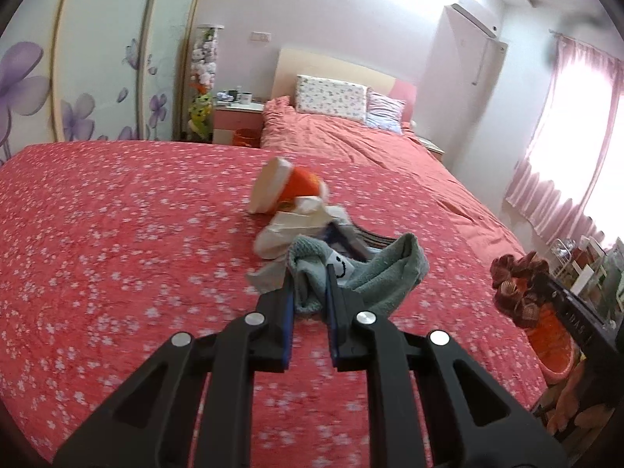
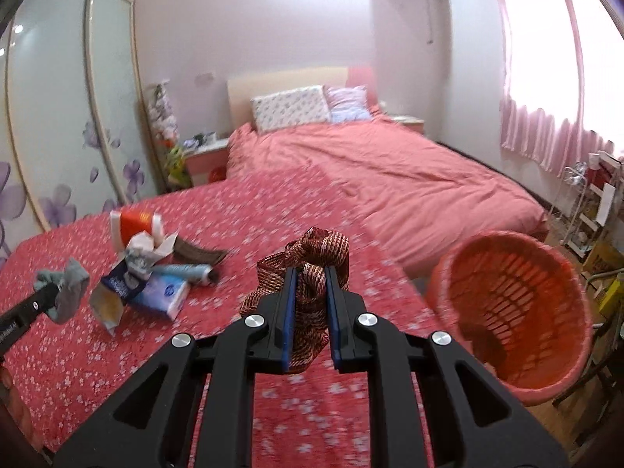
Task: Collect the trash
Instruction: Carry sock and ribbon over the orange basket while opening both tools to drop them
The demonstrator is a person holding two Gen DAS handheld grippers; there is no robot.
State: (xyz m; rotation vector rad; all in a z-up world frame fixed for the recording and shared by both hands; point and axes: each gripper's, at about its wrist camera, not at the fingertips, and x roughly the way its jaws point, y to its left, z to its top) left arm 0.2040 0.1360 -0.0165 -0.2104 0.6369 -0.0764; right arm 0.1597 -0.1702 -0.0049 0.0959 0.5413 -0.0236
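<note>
My left gripper (image 1: pixel 310 277) is shut on a grey-green sock (image 1: pixel 386 273) with a smiley face, held just above the red flowered bedspread (image 1: pixel 117 234). It also shows at the left edge of the right wrist view, with the sock (image 2: pixel 68 292) hanging from it. My right gripper (image 2: pixel 311 276) is shut on a bunched red-brown woven ribbon (image 2: pixel 316 245), raised above the bedspread. To its right stands an orange mesh basket (image 2: pixel 518 300). A litter pile lies on the bedspread: an orange paper cup (image 2: pixel 134 222), crumpled tissue (image 2: pixel 142 251), a blue tissue pack (image 2: pixel 160 292) and a tube (image 2: pixel 187 271).
A pink duvet (image 2: pixel 409 179) with pillows (image 2: pixel 288 111) covers the far half of the bed. A nightstand (image 1: pixel 238 113) and flowered wardrobe doors (image 1: pixel 97 78) stand on the left. Pink curtains (image 2: pixel 546 117) and a cluttered rack (image 2: pixel 592 202) line the right wall.
</note>
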